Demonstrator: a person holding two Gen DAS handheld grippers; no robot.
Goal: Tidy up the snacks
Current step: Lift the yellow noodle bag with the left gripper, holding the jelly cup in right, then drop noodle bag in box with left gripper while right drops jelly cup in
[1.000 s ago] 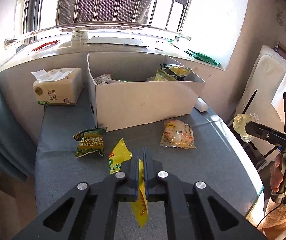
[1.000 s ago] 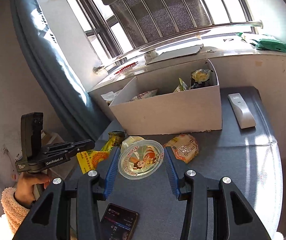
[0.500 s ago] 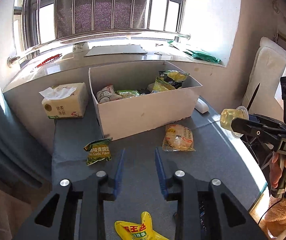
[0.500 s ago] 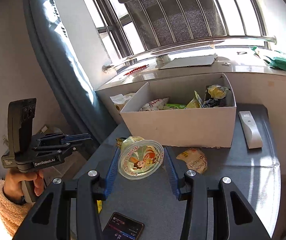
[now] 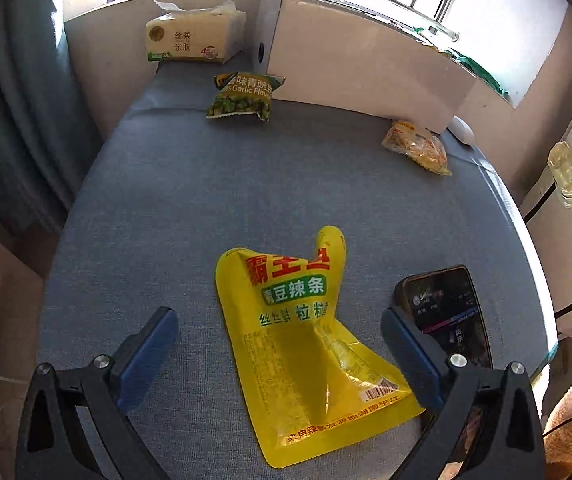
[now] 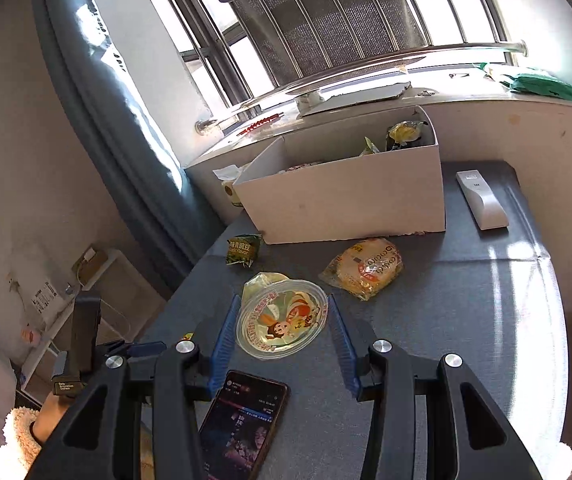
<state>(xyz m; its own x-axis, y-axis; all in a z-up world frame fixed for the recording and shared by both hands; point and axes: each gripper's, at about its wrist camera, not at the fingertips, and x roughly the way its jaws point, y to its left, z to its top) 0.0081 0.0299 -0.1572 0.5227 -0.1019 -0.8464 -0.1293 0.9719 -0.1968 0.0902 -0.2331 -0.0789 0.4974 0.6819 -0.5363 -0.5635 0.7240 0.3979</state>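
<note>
My left claw [image 5: 280,354] hangs low over the grey-blue tabletop [image 5: 190,208] with its blue pads spread wide apart and nothing between them in a grip. The yellow spicy-strip pouch [image 5: 306,344] lies flat on the cloth between the two pads, touching neither as far as I can see, its top corner curled upward. A phone [image 5: 448,312] with its screen lit lies just beside the pouch, next to my left claw's right-hand pad.

My right claw [image 6: 282,322] pinches a clear jelly cup [image 6: 282,318] by its sides, the printed cartoon lid facing the camera; the blue pads sit against the cup's rim on either side. From the left wrist view the same cup shows at the far right edge, held above the tabletop's border.

Farther back, the green garlic pea packet [image 5: 244,96] lies near the corner of the white cardboard box [image 6: 346,204], and the orange-yellow snack bag [image 6: 364,268] lies just in front of the box's long wall. The box stands against the windowsill end of the tabletop with several wrapped snacks already inside it. A tissue pack [image 5: 192,38] sits just left of the box, and a white remote [image 6: 482,198] lies to the box's right.
</note>
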